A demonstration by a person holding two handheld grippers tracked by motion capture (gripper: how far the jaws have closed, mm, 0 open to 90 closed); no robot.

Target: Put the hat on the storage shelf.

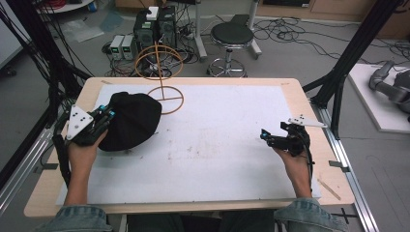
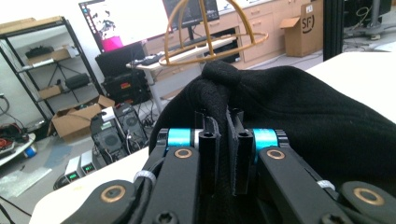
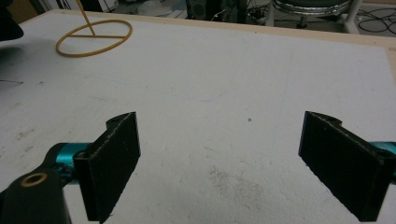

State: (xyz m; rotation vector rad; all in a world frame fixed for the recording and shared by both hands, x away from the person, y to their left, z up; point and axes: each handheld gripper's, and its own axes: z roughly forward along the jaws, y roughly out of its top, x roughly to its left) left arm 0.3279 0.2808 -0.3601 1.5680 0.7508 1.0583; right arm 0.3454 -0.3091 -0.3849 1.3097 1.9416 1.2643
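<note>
A black knit hat (image 1: 131, 120) hangs over the left part of the white table mat, and my left gripper (image 1: 107, 117) is shut on its left edge. In the left gripper view the two jaws pinch a fold of the hat (image 2: 299, 102) between their pads at my left gripper (image 2: 223, 140). Just behind the hat rises a golden wire hat stand (image 1: 160, 72) with a ring base and a domed top (image 2: 210, 28). My right gripper (image 1: 263, 137) rests open near the table's right side, its jaws wide apart over bare mat (image 3: 219, 154), and its pads (image 3: 114, 158) hold nothing.
The white mat (image 1: 217, 145) covers a wooden table (image 1: 319, 179). Beyond the far edge stand a black stool (image 1: 231, 36), computer towers (image 1: 154, 26) and loose cables on the floor. A black frame post (image 1: 348, 63) runs along the right side.
</note>
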